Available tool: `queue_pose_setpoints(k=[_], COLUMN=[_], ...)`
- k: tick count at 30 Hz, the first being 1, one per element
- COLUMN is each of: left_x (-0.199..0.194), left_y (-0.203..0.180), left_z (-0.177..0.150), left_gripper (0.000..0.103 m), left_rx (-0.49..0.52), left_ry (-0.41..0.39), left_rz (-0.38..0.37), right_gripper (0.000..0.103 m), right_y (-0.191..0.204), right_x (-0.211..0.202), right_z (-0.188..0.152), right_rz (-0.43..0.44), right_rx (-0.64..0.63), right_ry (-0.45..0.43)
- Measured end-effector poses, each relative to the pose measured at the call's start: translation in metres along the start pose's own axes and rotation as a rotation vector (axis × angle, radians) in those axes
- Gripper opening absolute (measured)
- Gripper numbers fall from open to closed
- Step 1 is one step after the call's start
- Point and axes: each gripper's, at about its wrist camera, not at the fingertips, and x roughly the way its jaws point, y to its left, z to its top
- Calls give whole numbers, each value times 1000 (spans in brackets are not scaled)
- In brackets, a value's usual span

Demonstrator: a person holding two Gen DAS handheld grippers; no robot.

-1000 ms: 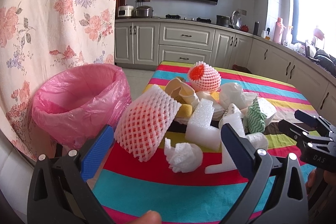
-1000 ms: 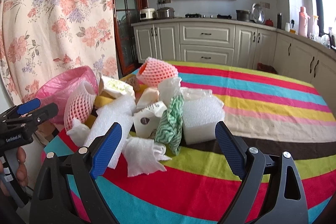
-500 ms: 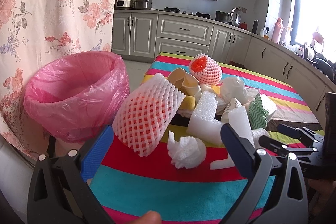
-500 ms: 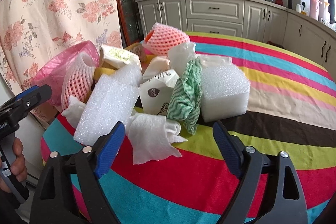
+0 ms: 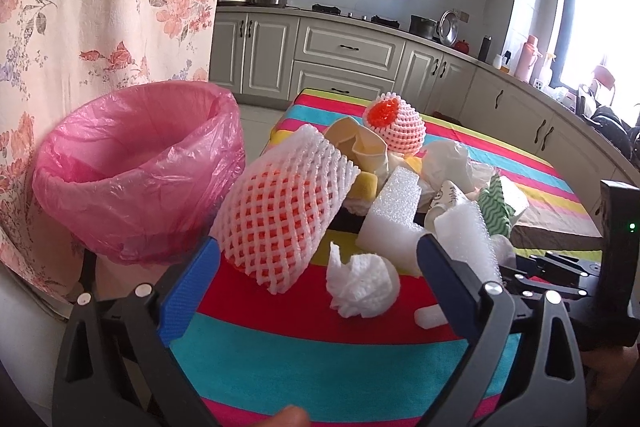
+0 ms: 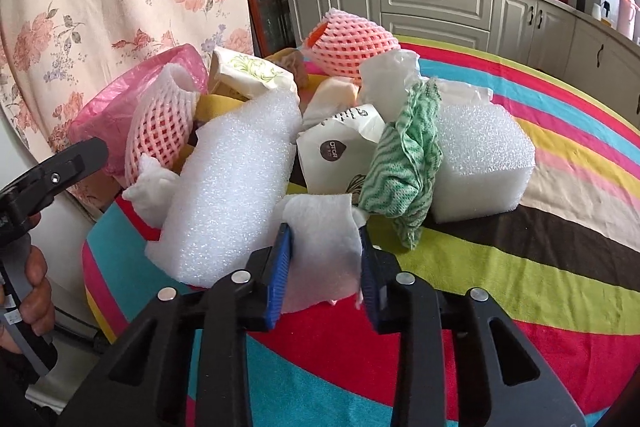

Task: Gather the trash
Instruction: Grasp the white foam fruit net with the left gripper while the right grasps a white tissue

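Gripping a crumpled white paper towel, the right claw had both blue pads pressed into its sides; the towel rested on the striped bench, at 6 o'clock of the trash pile in the right wrist view.

Item: left claw, spread wide, holding nothing, low over the near bench edge. Between its fingers lay a large foam fruit net, long axis slanting from 7 o'clock up to 1 o'clock, and a small white tissue wad.

Item: pink-lined bin, open-mouthed, standing off the bench at 9 o'clock in the left wrist view. In the right wrist view it sat at 10 o'clock, beyond the pile.

Item: remaining trash, heaped and touching:
- long white foam sheet, just beside the towel at 9 o'clock
- white paper carton
- green patterned cloth
- white foam block
- second fruit net at the far side

Judgement: the held towel must travel toward 10 o'clock across the heap to reach the bin. The left claw stood nearer the bin, so the large net suited that hand better. Lifting before swinging would likely spare the foam sheet a knock
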Motion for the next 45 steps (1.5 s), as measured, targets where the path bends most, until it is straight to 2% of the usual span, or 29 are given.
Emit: queue_pose_setpoints(k=[8, 16, 18, 20, 25, 26, 37, 45], left_x=[18, 52, 60, 65, 59, 56, 23, -13], left_y=[7, 17, 20, 19, 17, 18, 11, 15], left_z=[15, 26, 27, 26, 27, 27, 35, 56], left_gripper=[87, 82, 73, 53, 33, 23, 21, 21], left_rx=[-4, -17, -23, -11, -17, -20, -25, -43], left_ry=[31, 135, 157, 175, 159, 154, 96, 10], left_rz=[44, 107, 113, 100, 73, 63, 14, -1], right_gripper=[30, 30, 30, 30, 30, 30, 30, 30], right_y=[-6, -11, -12, -13, -16, -16, -13, -2], right_x=[-24, -49, -56, -62, -71, -72, -80, -87], right_z=[7, 16, 20, 23, 25, 25, 26, 42], right_rz=[-5, -13, -19, -21, -35, -37, -56, -50], right_rx=[18, 34, 35, 36, 41, 42, 35, 12], right_ry=[-55, -111, -127, -141, -163, -164, -183, -213])
